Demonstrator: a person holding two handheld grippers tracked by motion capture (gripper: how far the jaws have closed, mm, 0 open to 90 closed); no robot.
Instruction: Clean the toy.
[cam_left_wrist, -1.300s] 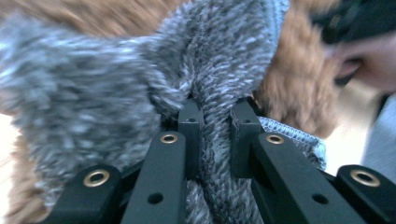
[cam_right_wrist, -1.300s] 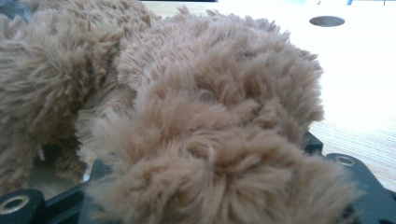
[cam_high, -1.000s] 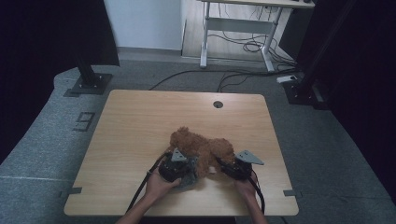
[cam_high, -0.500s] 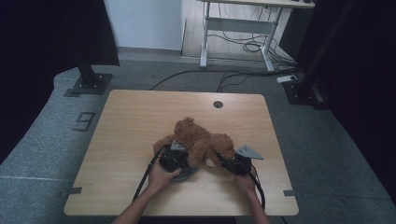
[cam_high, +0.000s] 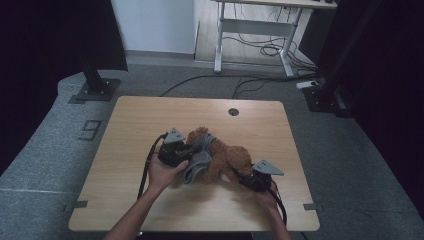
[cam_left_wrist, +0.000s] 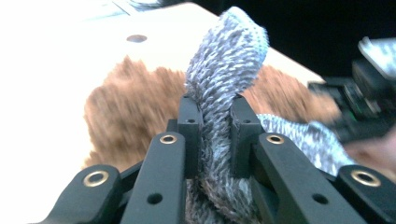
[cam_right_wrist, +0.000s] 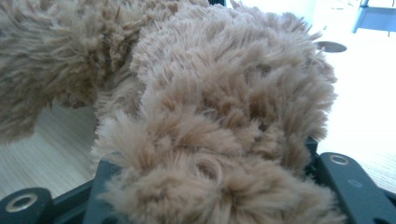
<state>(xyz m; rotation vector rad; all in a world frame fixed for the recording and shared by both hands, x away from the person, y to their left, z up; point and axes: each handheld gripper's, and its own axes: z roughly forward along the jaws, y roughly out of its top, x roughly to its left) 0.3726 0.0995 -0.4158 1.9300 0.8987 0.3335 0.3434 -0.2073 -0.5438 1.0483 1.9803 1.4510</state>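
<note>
A brown plush toy (cam_high: 231, 157) lies on the wooden table (cam_high: 145, 117), wrapped partly in a grey knit cloth (cam_high: 198, 167). My left gripper (cam_high: 187, 150) is raised above the table at the toy's left end. It is shut on a fold of the grey knit cloth (cam_left_wrist: 224, 70), which stands up between the jaws of the left gripper (cam_left_wrist: 215, 114), with the brown plush toy (cam_left_wrist: 126, 107) behind. At the toy's right end my right gripper (cam_high: 239, 175) is shut on a furry limb. The plush toy (cam_right_wrist: 224, 116) bulges over the jaws of the right gripper (cam_right_wrist: 205, 186).
A round cable hole (cam_high: 233, 111) sits near the table's far edge. Behind the table stand a white desk frame (cam_high: 250, 30), loose floor cables (cam_high: 260, 50) and black stand bases (cam_high: 95, 90). The far half of the tabletop is bare wood.
My left gripper has risen and moved away from the front edge, pulling the grey cloth up with it. The toy's left end has lifted and shifted. The right gripper has stayed put.
</note>
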